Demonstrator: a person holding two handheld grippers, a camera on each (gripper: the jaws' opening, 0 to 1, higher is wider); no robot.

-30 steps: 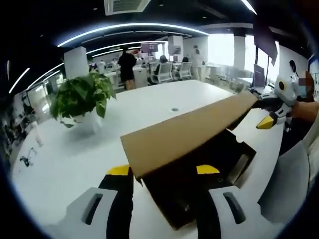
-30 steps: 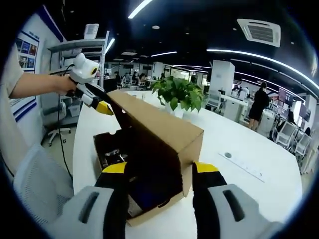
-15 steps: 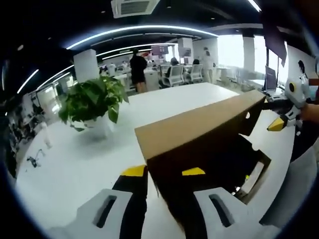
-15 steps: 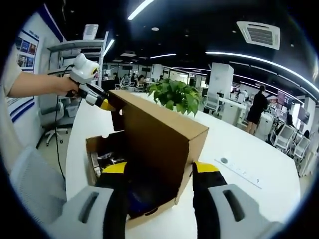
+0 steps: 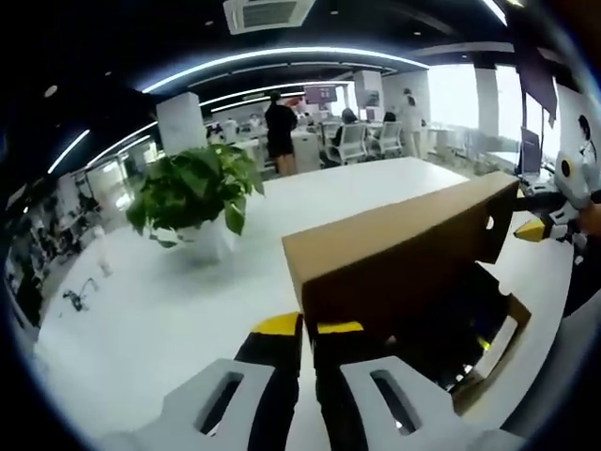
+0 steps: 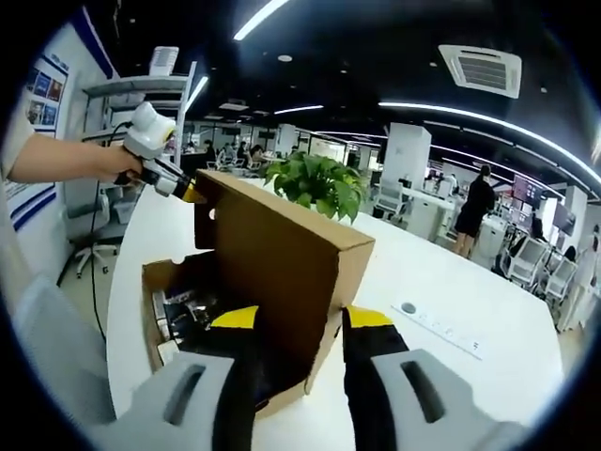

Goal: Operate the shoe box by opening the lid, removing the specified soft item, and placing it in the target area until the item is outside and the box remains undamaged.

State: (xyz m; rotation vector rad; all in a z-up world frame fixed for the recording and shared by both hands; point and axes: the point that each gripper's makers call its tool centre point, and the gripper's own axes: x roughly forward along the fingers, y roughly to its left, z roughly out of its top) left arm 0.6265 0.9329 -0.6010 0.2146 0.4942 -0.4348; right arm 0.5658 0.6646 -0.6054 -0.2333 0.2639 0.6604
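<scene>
A brown cardboard shoe box lies on the white table with its lid tilted up on edge. Dark contents show inside; I cannot tell which is the soft item. My right gripper is open, its jaws astride the lid's near end wall. In the left gripper view the lid stands over the box, and my left gripper is shut on the lid's near corner. The left gripper, held by a hand, meets the lid's far corner. The right gripper is at the opposite end.
A potted green plant stands on the table beyond the box, also the plant behind the lid. A round port is set in the tabletop. Metal shelves stand behind the left hand. People and office chairs are far back.
The lid has swung up from a slant to nearly on edge. The left jaws have closed from wide apart onto the lid's corner. The right jaws have narrowed.
</scene>
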